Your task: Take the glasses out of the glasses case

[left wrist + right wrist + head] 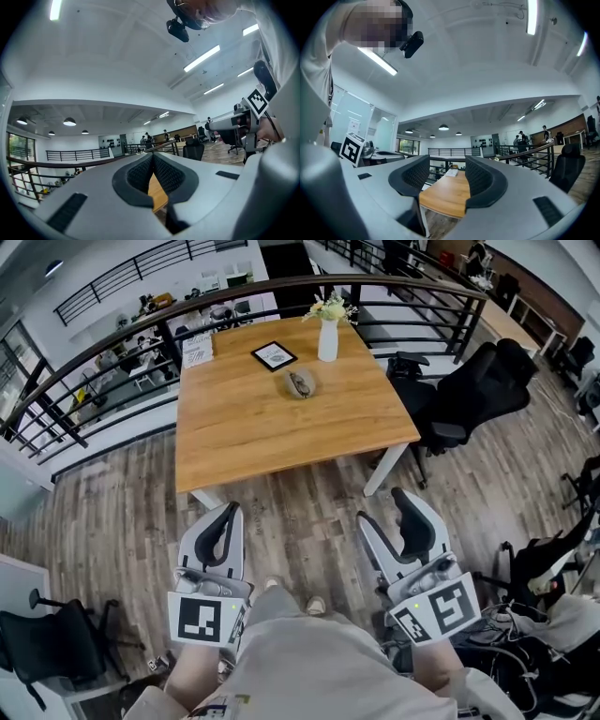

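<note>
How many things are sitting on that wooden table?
4: a white vase of flowers at the far edge, a black-framed card beside it, a grey glasses case nearer the middle, and a booklet on the far left corner. Nothing seems hidden.

The glasses case [300,383] is a small grey-brown oval lying flat on the far half of the wooden table [244,427], just in front of the black-framed picture [274,355] and the white vase [327,339]. From here, open or closed cannot be told.
</note>
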A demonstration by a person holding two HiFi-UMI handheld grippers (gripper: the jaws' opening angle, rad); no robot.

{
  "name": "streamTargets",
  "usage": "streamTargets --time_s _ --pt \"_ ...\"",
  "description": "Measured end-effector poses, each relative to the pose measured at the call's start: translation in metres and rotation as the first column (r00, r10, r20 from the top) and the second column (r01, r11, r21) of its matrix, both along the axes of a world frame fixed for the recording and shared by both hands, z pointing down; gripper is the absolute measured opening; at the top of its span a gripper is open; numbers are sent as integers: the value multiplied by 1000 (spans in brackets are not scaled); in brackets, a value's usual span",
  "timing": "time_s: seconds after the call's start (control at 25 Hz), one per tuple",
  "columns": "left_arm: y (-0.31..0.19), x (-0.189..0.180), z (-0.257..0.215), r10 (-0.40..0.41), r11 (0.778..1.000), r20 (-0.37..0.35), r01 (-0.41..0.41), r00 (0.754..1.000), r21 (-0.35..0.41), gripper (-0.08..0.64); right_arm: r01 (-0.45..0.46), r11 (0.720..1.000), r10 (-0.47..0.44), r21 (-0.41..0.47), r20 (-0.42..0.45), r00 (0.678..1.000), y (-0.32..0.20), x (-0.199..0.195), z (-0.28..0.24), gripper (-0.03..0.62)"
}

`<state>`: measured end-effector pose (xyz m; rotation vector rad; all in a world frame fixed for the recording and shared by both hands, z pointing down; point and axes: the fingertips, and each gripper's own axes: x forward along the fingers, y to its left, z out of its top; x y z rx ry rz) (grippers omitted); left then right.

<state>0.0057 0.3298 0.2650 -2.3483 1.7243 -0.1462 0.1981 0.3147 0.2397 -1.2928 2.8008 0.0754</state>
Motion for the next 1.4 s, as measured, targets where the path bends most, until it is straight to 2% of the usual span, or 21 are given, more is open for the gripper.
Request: streamTargets --time_s 0.44,0.76,1.16,1.4 --pt "-42 14 9 14 1000 15 -14 1000 7 15 3 1000 -3 -21 -11 1000 -38 13 20 256" --pt "-98 -1 22 22 1000 12 -22 1000 -1 15 -6 999 5 -39 -22 1000 -95 -2 36 253" --pt "-218 -48 28 33 999 5 -33 999 -27 15 -18 996 14 -86 -47 999 -214 -50 48 245" --pt "-306 -88 31 30 993 -20 -32 999 -111 15 -32 994 25 -109 -69 997 -303 -94 46 243"
